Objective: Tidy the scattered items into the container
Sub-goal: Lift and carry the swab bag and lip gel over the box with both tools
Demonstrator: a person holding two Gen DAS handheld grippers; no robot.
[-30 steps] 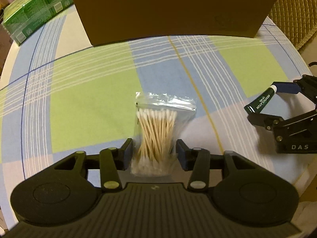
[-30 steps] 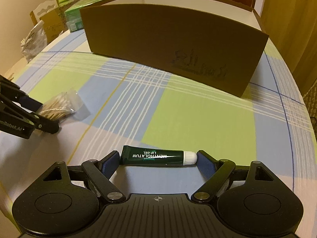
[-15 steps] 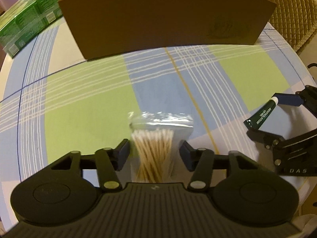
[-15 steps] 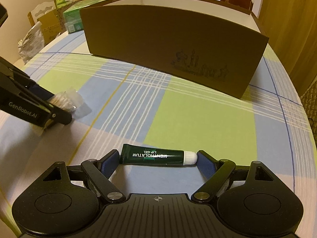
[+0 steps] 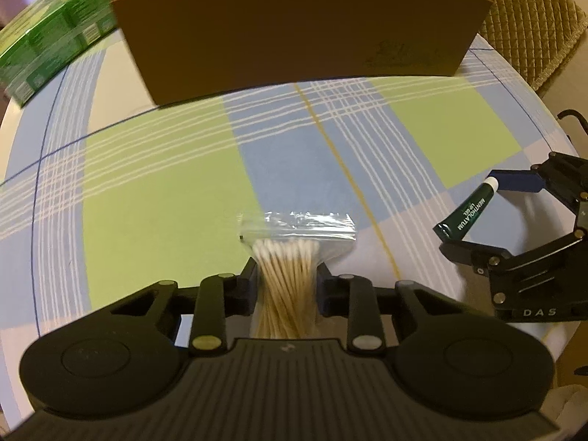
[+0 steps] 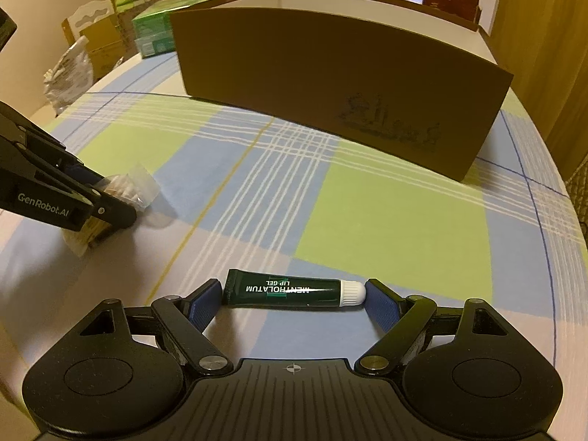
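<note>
A: Left wrist view first. What does the left gripper have?

B: Its fingers press in on both sides of a clear bag of cotton swabs, low in the centre of the frame. The bag bulges above the pads, so I judge it gripped. I can't tell whether it is off the tabletop yet.

A: And the container?

B: The brown cardboard box fills the top of the frame, well apart from the bag. A stack of green packets sits at the upper left. At the right edge the other gripper holds a dark green tube of lip gel.

A: Now the right wrist view.

B: The right gripper spans the tube of lip gel lengthwise, low in the centre: one pad at the flat crimped end, the other at the white cap. The fingers are spread wide but touch both ends, so they look clamped on it. The box stands across the upper middle, its open top facing up. At the left edge the left gripper pinches the swab bag.

A: So which step is this?

B: Both pickups look done; the carry to the box comes next. Each hand needs to rise above the near wall, travel forward over the opening and then let go. The end-to-end hold on the tube may slip if tilted.
</note>
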